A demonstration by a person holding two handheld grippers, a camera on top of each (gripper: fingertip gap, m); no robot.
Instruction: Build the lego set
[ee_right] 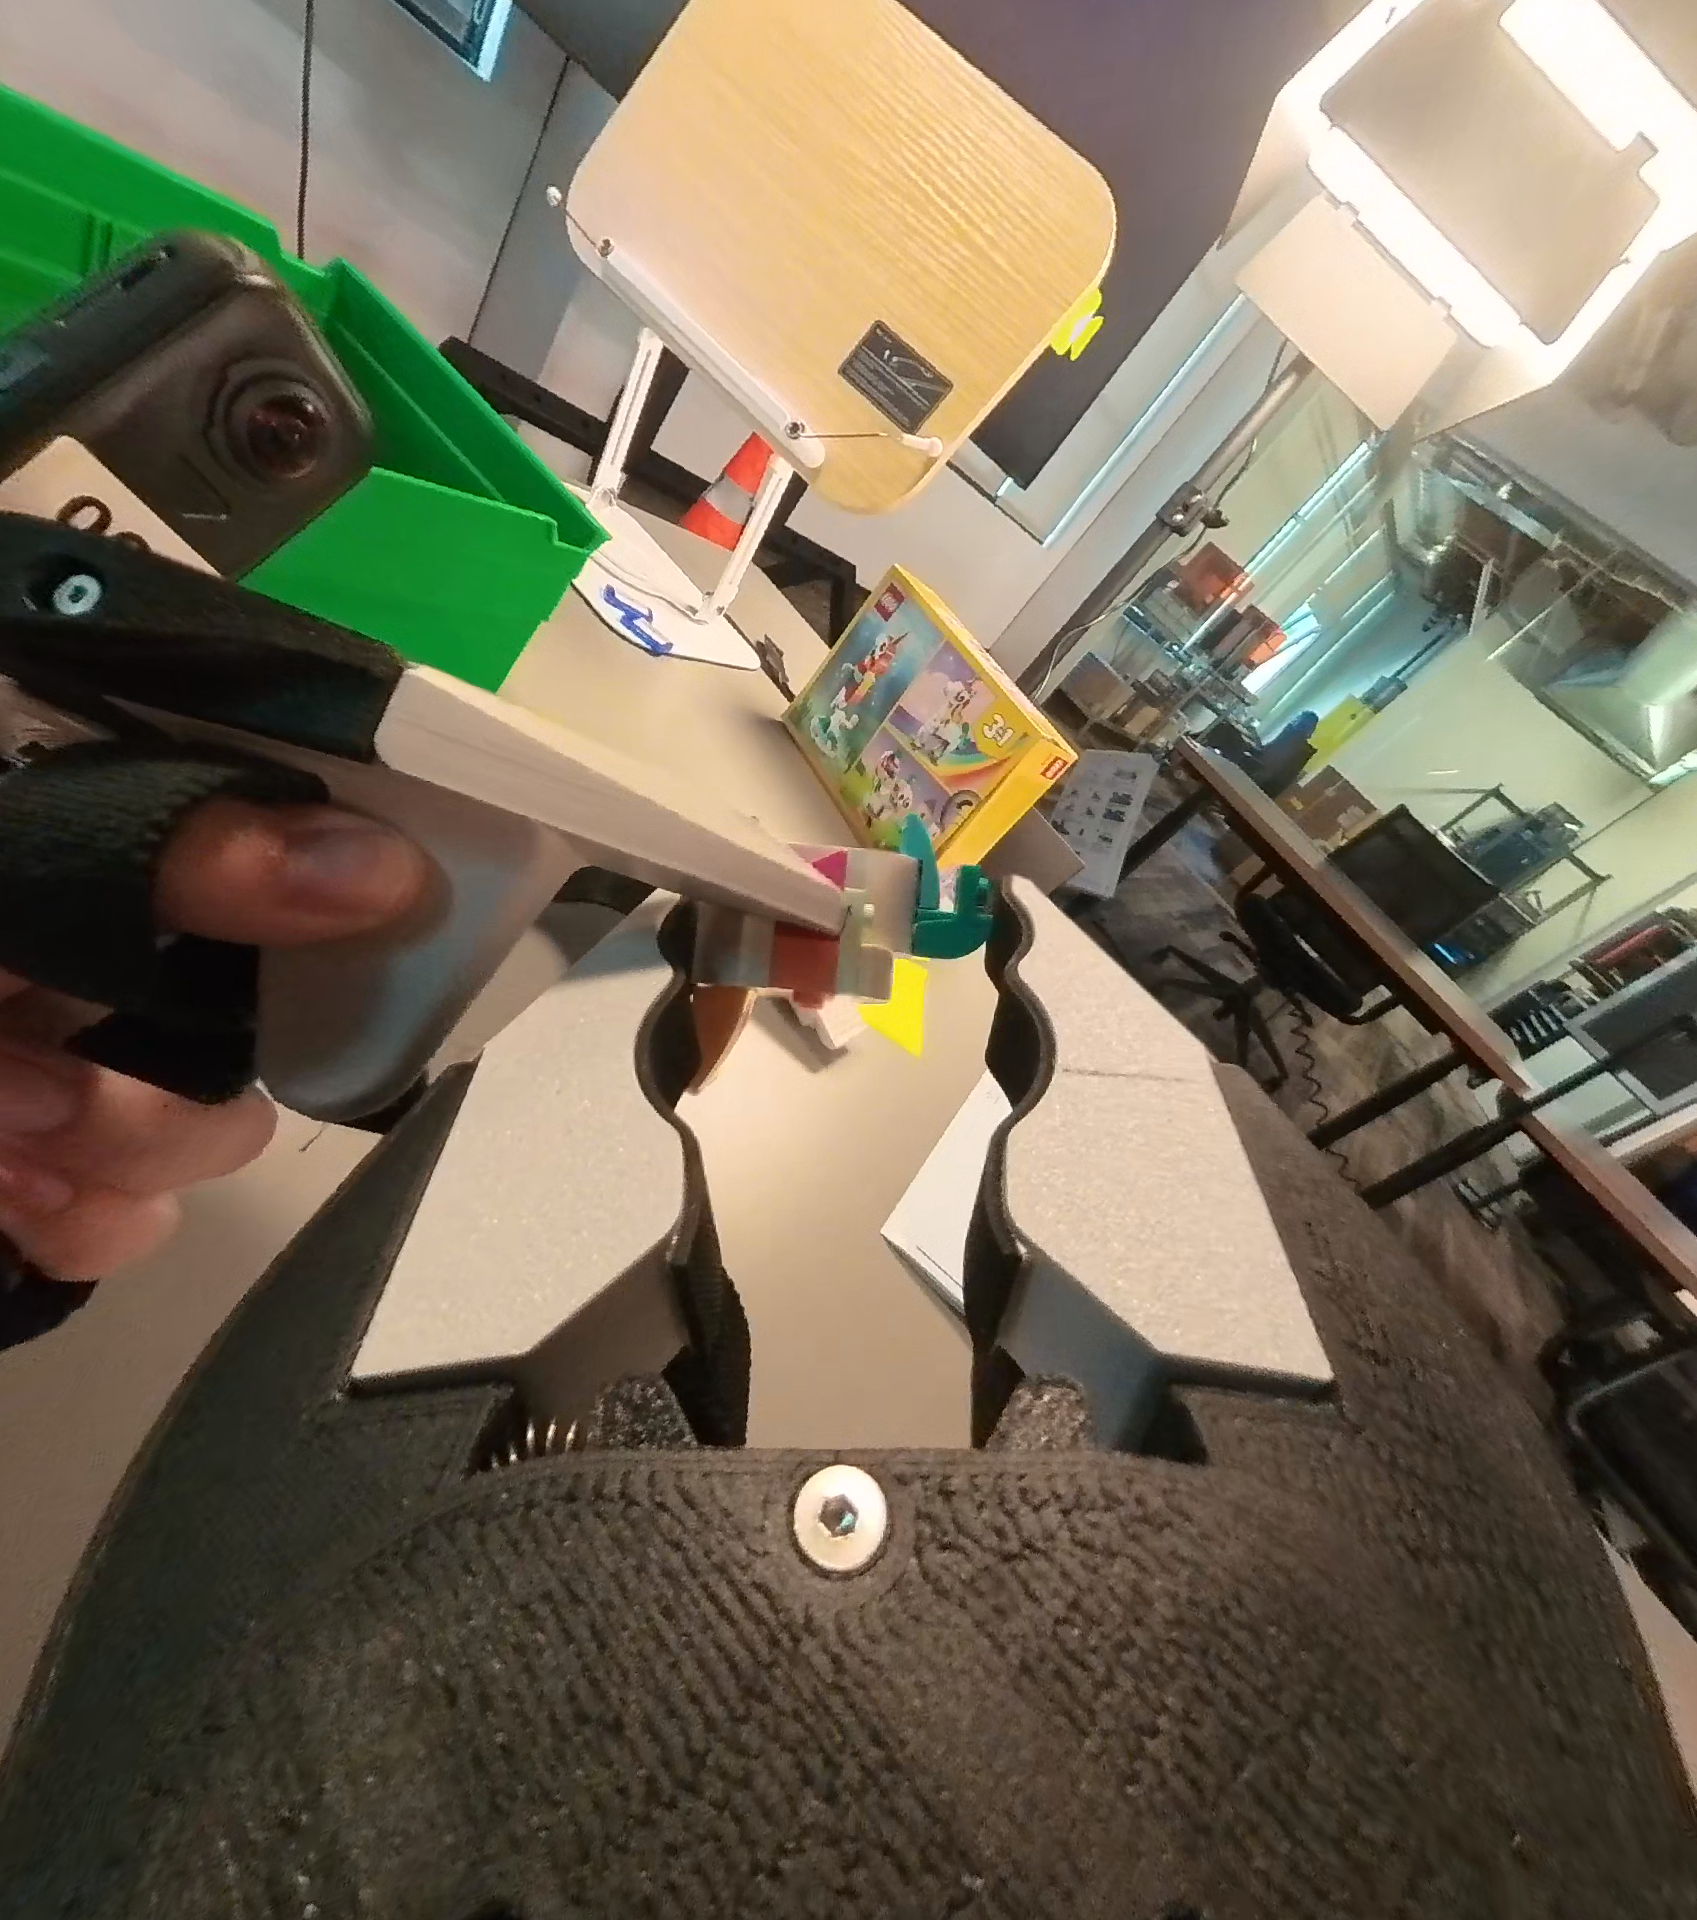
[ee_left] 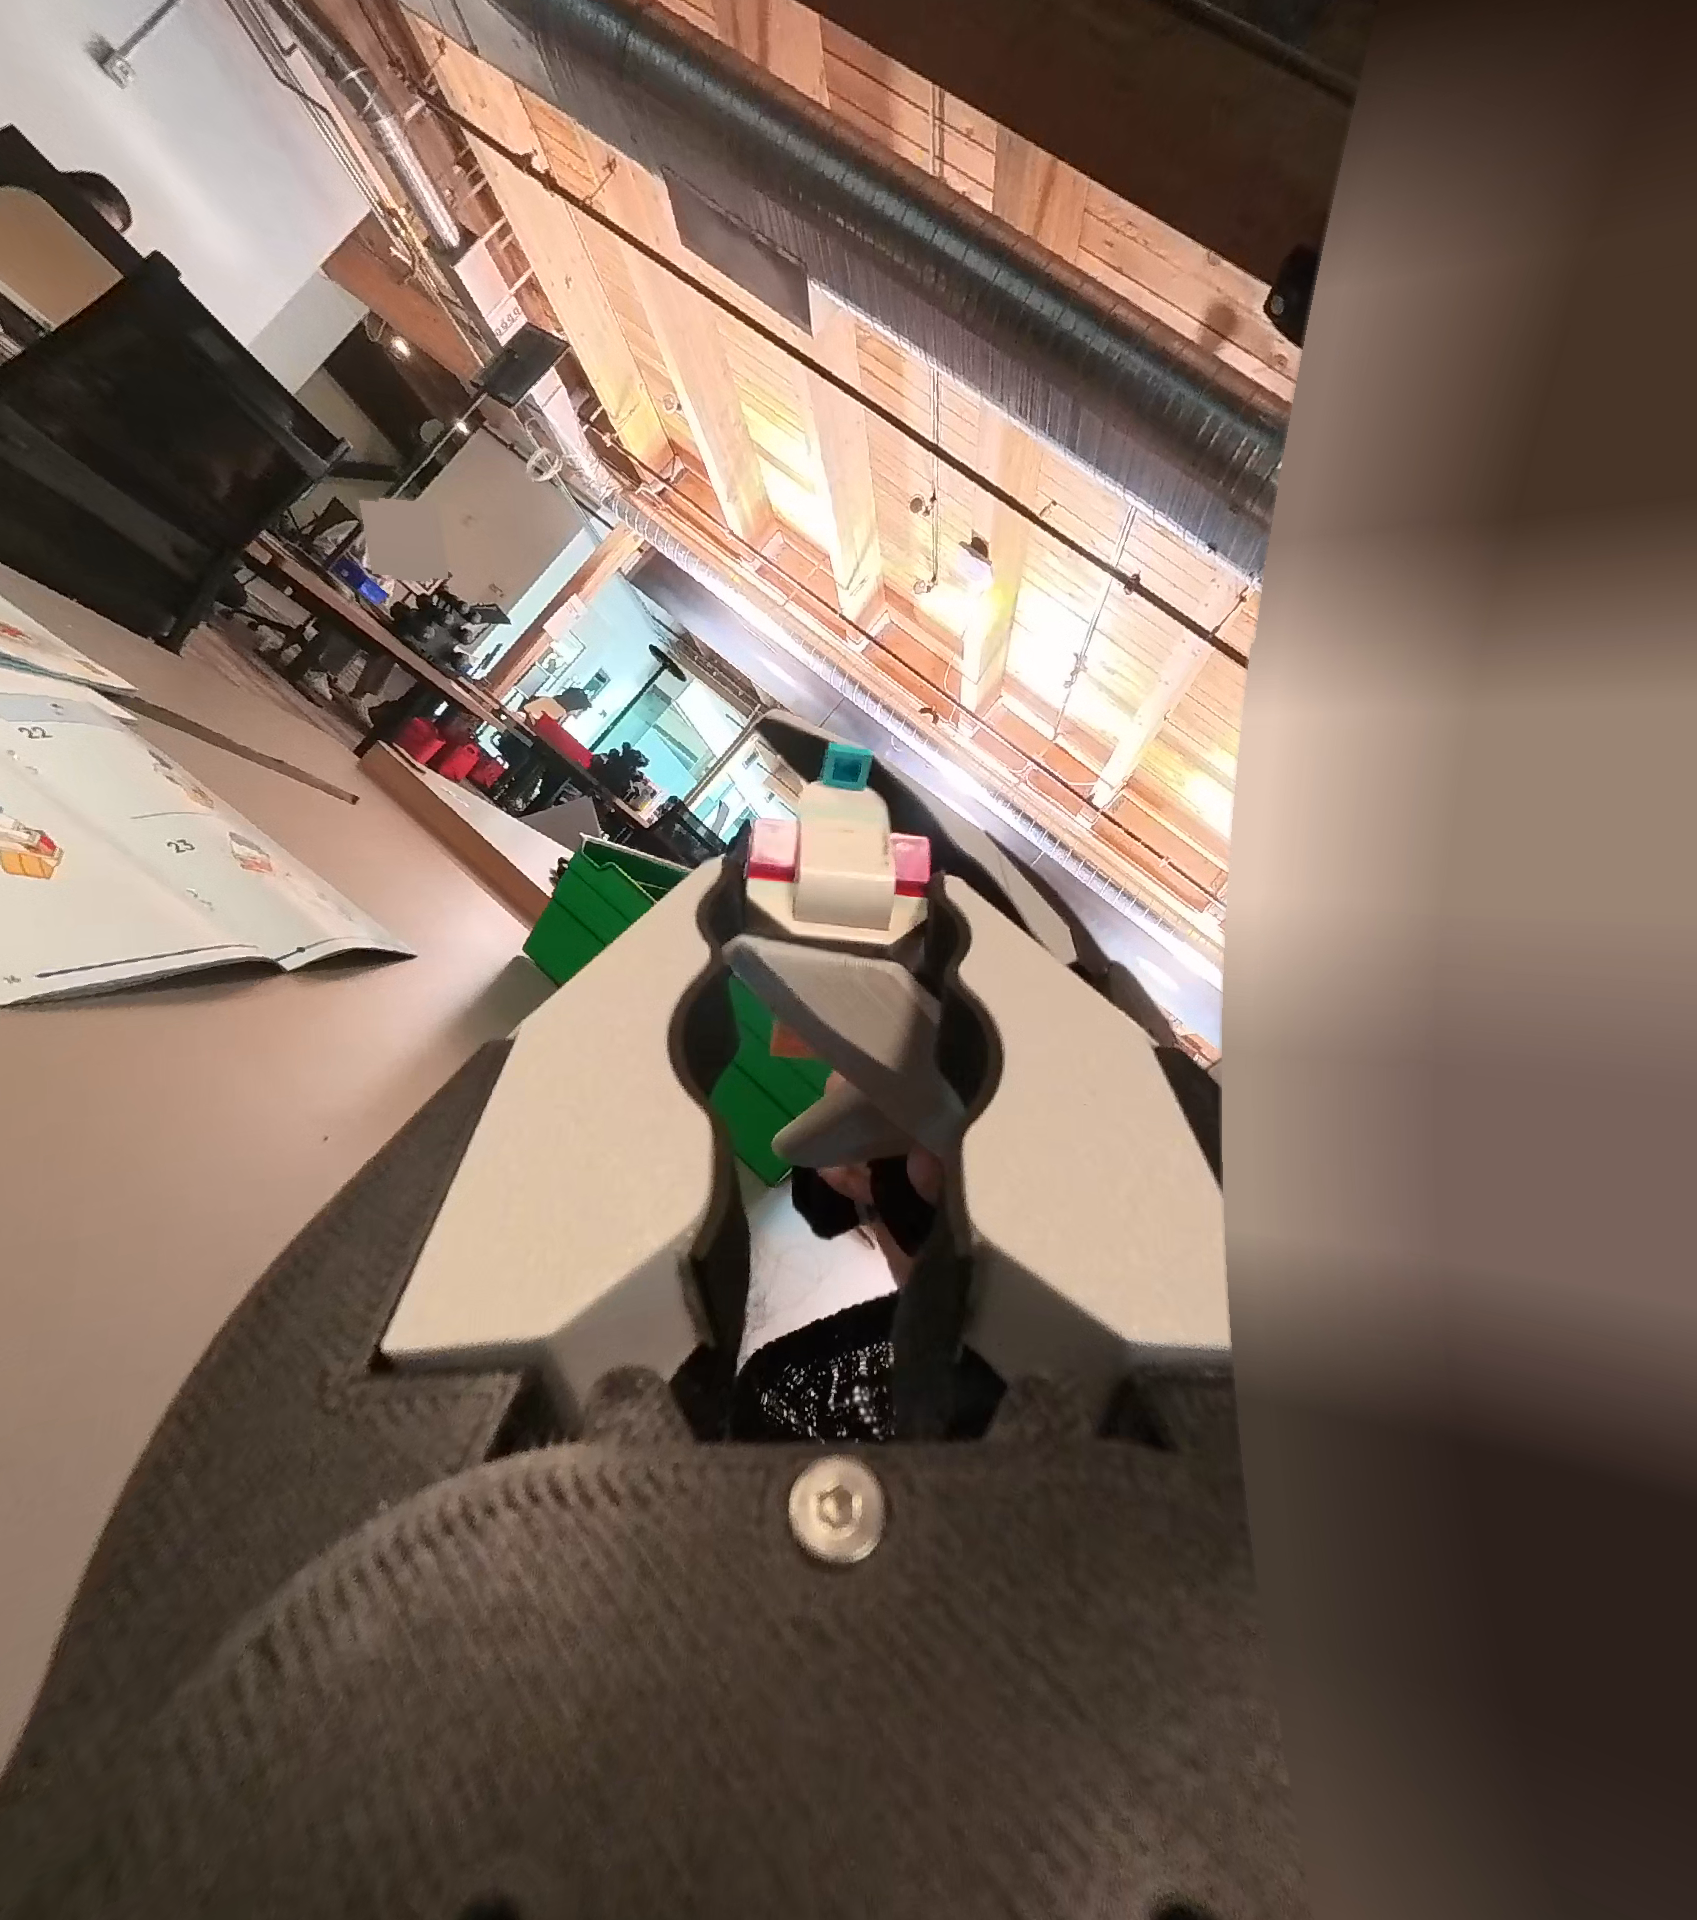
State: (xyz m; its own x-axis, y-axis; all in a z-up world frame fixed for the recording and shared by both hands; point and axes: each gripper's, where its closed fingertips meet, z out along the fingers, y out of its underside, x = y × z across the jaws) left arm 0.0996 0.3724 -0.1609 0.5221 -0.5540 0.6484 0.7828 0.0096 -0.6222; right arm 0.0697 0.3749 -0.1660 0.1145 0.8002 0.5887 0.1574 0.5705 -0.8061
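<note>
My left gripper (ee_left: pixel 839 883) is shut on a small lego assembly (ee_left: pixel 839 862), white with pink side pieces and a teal piece on top, held up off the table. In the right wrist view the left gripper (ee_right: pixel 615 821) reaches in from the left with the assembly (ee_right: pixel 823 951) at its tip. My right gripper (ee_right: pixel 839 925) has closed in on the assembly from both sides. One of its fingers touches the teal piece (ee_right: pixel 953 909). The other finger (ee_left: pixel 844 1039) lies against the white underside. A loose yellow piece (ee_right: pixel 901 1013) lies on the table below.
An open instruction booklet (ee_left: pixel 96 852) lies on the table to the left. A green bin (ee_right: pixel 408 488) stands behind the left gripper. The lego box (ee_right: pixel 927 727) and a wooden-panelled stand (ee_right: pixel 823 239) stand farther back. A white sheet (ee_right: pixel 937 1226) lies by the right finger. My left and right fingertips are right by each other.
</note>
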